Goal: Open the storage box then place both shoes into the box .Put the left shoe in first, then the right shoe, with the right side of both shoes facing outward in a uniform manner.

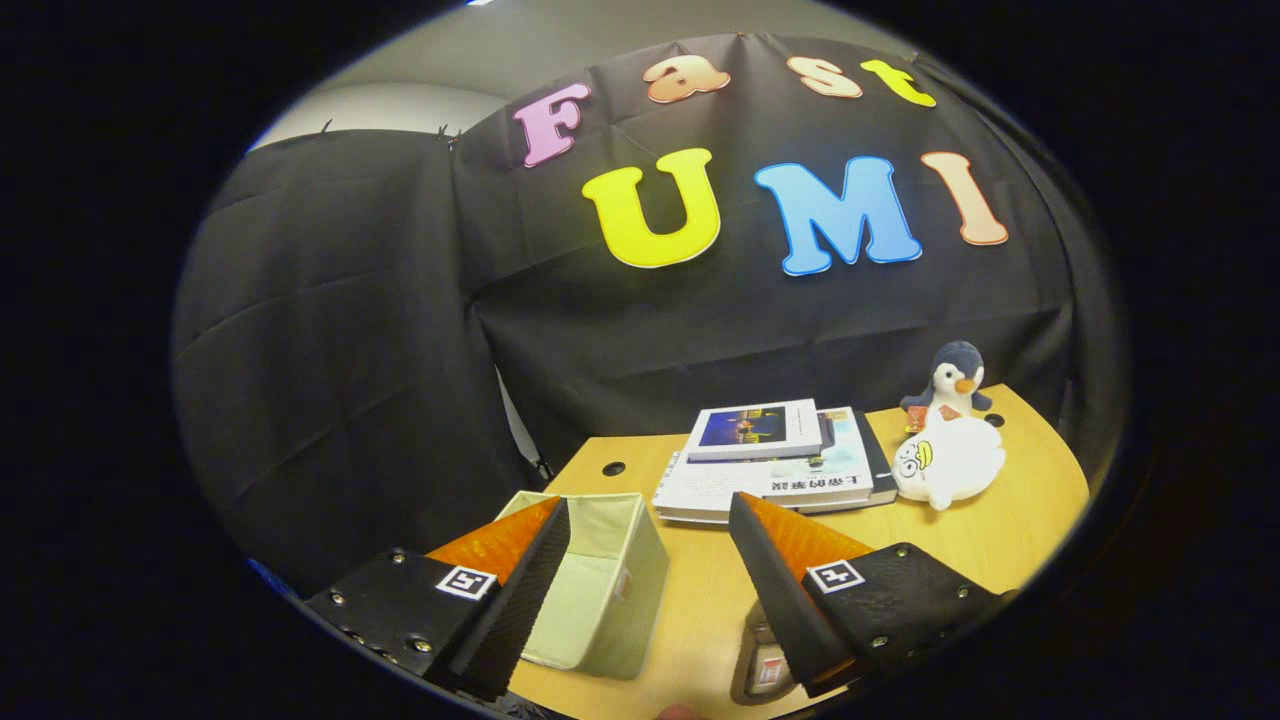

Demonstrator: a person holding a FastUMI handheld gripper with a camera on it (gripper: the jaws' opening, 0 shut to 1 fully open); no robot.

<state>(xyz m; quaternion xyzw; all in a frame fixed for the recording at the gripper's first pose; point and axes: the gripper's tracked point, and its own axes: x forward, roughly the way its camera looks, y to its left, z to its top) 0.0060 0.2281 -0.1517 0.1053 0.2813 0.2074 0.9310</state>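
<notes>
A pale green fabric storage box (600, 590) stands on the wooden table (1010, 530), its top open and its inside showing bare. My gripper (650, 515) hovers above the table with its fingers spread wide and nothing between them. The left finger overlaps the box's near left corner. A grey shoe (765, 668) peeks out from under the right finger, mostly hidden by it.
A stack of books (775, 465) lies beyond the fingers at the table's middle. To its right sit a white plush toy (948, 462) and a grey penguin plush (955, 380). Black cloth walls the booth behind and to the left.
</notes>
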